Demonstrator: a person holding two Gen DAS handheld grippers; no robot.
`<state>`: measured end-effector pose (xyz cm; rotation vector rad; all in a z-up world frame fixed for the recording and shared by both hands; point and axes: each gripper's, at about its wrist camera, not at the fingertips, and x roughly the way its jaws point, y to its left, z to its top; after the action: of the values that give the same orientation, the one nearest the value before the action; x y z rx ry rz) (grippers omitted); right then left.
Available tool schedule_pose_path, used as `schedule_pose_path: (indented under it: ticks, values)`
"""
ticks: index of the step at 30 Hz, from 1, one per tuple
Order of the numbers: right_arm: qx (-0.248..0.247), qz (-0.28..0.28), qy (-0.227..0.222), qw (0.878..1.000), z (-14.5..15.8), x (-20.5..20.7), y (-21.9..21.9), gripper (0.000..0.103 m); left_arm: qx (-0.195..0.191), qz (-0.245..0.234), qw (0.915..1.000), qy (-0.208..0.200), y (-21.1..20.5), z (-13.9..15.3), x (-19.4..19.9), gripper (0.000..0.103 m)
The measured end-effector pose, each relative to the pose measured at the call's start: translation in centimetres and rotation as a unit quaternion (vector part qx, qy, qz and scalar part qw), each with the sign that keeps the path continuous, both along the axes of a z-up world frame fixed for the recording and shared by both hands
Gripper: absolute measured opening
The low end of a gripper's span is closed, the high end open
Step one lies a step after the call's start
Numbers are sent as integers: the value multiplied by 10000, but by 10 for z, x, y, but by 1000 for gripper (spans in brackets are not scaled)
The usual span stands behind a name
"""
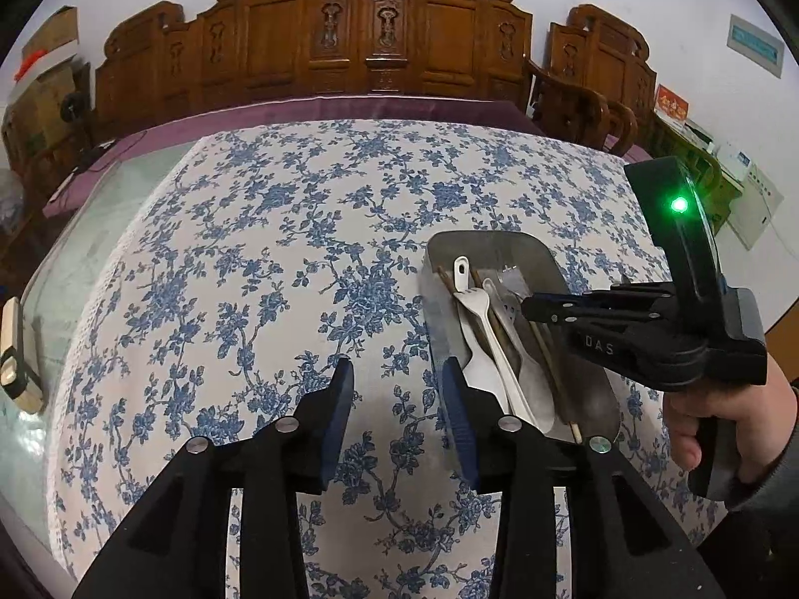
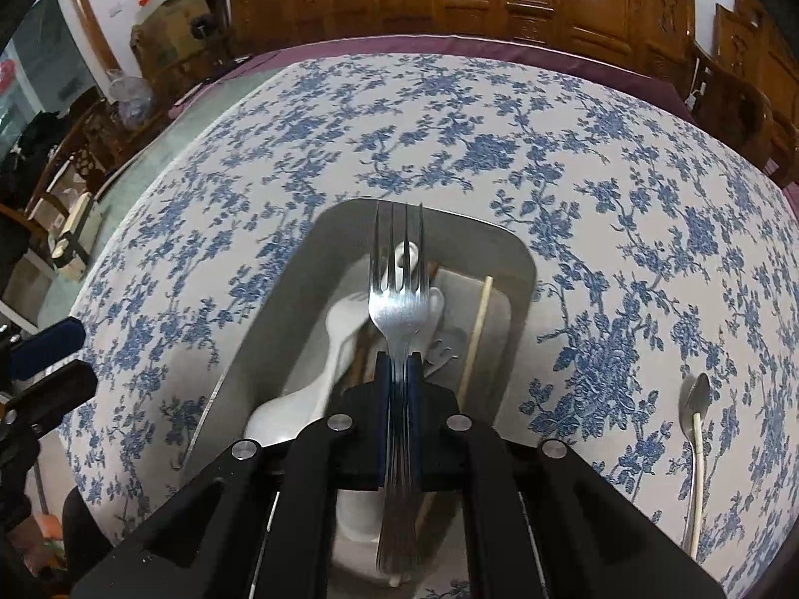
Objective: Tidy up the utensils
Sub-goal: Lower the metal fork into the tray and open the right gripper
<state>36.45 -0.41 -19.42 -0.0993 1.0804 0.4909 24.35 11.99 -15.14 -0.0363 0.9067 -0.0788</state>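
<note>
A metal tray lies on the floral tablecloth and holds white plastic utensils, chopsticks and metal cutlery. My right gripper is shut on a steel fork, tines pointing forward, held over the tray; it shows in the left wrist view above the tray. My left gripper is open and empty, just left of the tray's near end. A metal spoon with a white handle lies on the cloth right of the tray.
The blue floral tablecloth covers the table; a glass surface lies to its left. Carved wooden chairs stand behind the far edge. A small wooden block sits at the left.
</note>
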Motion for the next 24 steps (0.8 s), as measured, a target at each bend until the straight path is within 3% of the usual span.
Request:
schedule_pose_path:
  ticks: [12, 14, 18, 20, 24]
  values:
    - [258, 241, -559, 9978, 44, -39, -39, 10, -21, -86, 9999, -57, -15, 6, 0, 41]
    - [258, 214, -618, 9975, 49, -50, -60, 10, -48, -127, 9999, -75, -21, 7, 0, 54]
    - [139, 15, -679, 9976, 51, -67, -104, 25, -81, -247, 9996, -96, -37, 8, 1, 58]
    - [24, -75, -680, 9977, 48, -71, -125, 28, -117, -321, 9993, -150, -45, 9, 1, 74]
    - [-261, -359, -626, 9971, 37, -71, -171, 33, -122, -549, 9982, -193, -71, 9, 4, 81]
